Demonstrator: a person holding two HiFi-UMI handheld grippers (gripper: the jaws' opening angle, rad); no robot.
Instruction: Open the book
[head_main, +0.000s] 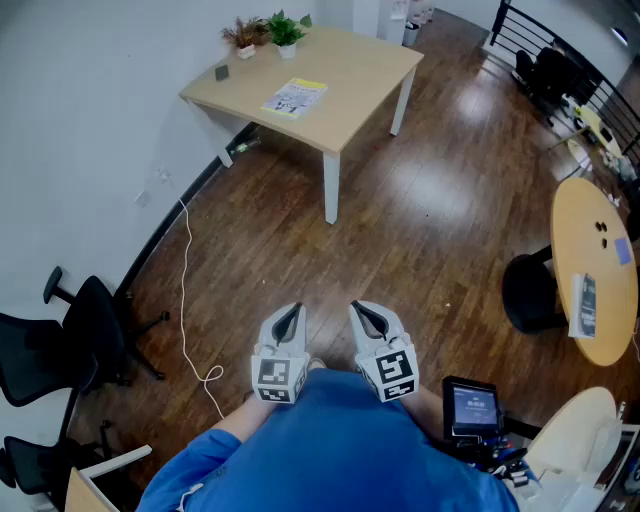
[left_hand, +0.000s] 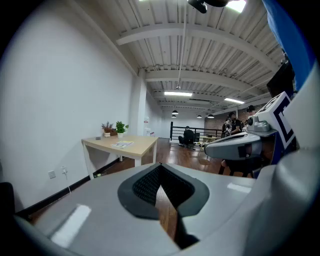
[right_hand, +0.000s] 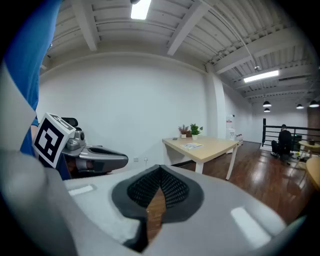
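The book (head_main: 295, 97), with a yellow and white cover, lies closed on the light wooden table (head_main: 350, 70) across the room. It shows small in the left gripper view as the book (left_hand: 122, 144) and in the right gripper view as the book (right_hand: 192, 145). My left gripper (head_main: 290, 312) and right gripper (head_main: 365, 310) are held side by side close to my body, far from the table. Both are shut with nothing held. The left gripper's (left_hand: 160, 167) tips meet, and so do the right gripper's (right_hand: 159, 170).
Two small potted plants (head_main: 268, 34) and a dark small object (head_main: 221, 72) stand at the table's far corner. A white cable (head_main: 188, 300) runs over the wooden floor. Black office chairs (head_main: 75, 335) stand left; a round table (head_main: 590, 270) is at the right.
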